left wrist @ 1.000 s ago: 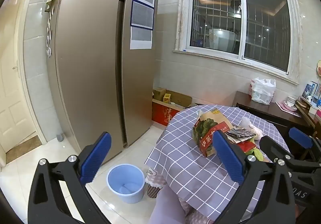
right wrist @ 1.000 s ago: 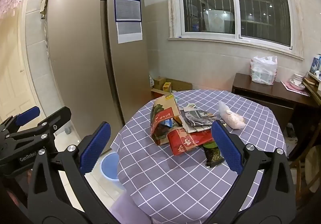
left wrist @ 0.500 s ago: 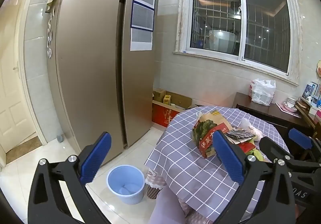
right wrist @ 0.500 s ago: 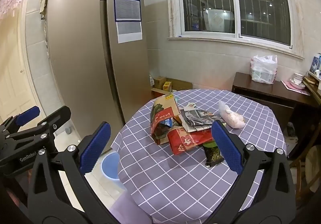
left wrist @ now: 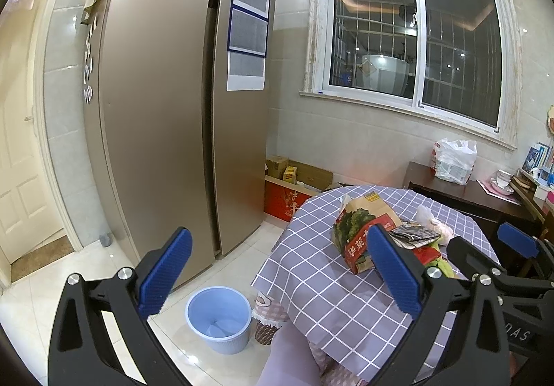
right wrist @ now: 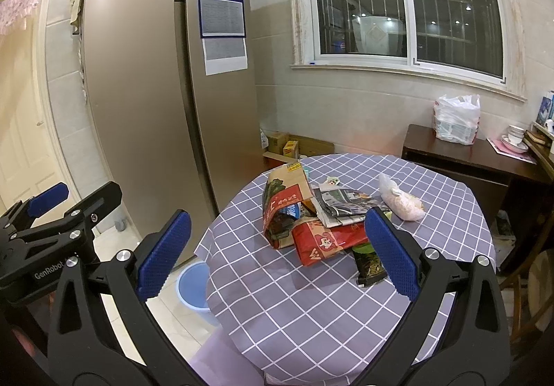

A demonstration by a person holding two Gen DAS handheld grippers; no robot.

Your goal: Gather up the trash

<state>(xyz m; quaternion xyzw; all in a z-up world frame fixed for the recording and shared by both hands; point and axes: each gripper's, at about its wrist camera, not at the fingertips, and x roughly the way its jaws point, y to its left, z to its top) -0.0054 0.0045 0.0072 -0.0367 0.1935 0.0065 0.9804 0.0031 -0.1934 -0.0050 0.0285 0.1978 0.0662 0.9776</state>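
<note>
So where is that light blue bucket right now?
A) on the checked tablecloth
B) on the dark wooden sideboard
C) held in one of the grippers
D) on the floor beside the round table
D: the light blue bucket stands on the tiled floor, next to the round table near the fridge.

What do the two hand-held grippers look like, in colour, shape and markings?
Both the left gripper and the right gripper have black angular frames with silver bolts and ribbed blue finger pads. White "GenRobot" lettering marks the left gripper's body. No cables show.
</note>
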